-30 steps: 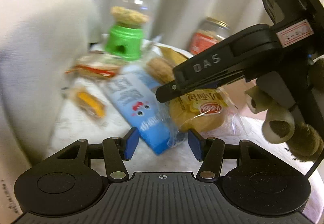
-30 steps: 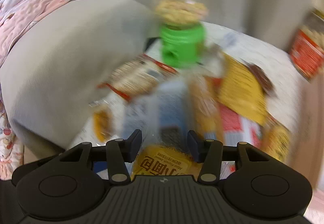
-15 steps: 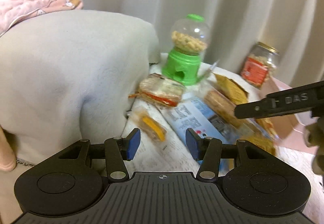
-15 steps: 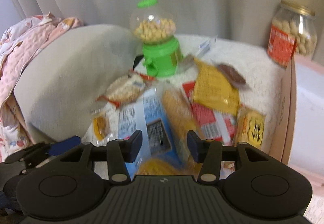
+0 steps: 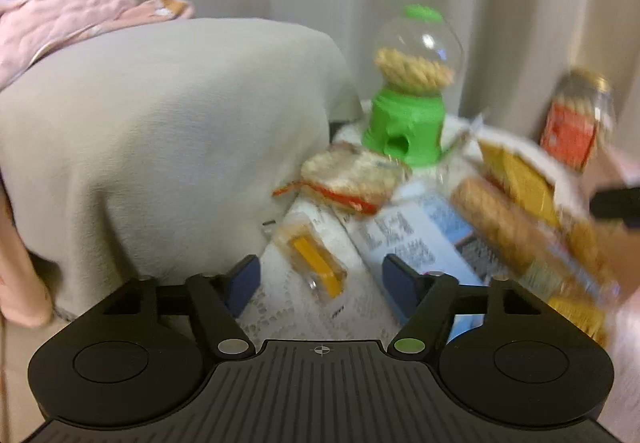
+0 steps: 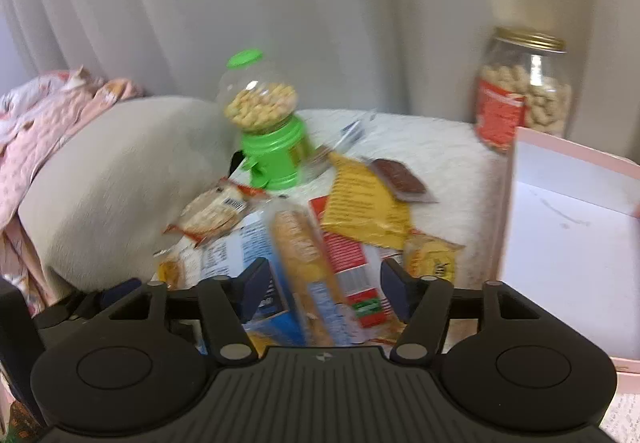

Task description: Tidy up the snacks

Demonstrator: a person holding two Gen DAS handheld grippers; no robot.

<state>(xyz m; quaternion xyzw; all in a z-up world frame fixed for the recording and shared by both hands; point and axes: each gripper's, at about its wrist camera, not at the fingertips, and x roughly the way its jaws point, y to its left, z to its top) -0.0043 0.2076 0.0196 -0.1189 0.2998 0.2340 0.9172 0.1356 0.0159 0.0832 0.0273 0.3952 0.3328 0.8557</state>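
A pile of snack packets lies on a white cloth-covered table [image 6: 444,147]. It holds a blue box [image 5: 416,243] [image 6: 248,263], a long biscuit sleeve [image 6: 308,263] [image 5: 504,231], a yellow packet [image 6: 368,199], a red and white box [image 6: 352,275], a clear cracker pack [image 5: 352,179] and a small orange-filled packet [image 5: 316,263]. My left gripper [image 5: 320,283] is open and empty above the small packet. My right gripper [image 6: 324,287] is open and empty above the biscuit sleeve.
A green candy dispenser [image 6: 268,123] [image 5: 412,91] stands at the back. A peanut jar [image 6: 524,87] stands at the back right. An open pink box [image 6: 572,227] with a white inside sits at the right. A grey cushion [image 5: 160,147] bulges at the left.
Both grippers have pulled back and up from the pile, so more of the table shows. The right gripper's view has swung right, and the pink box has come into sight.
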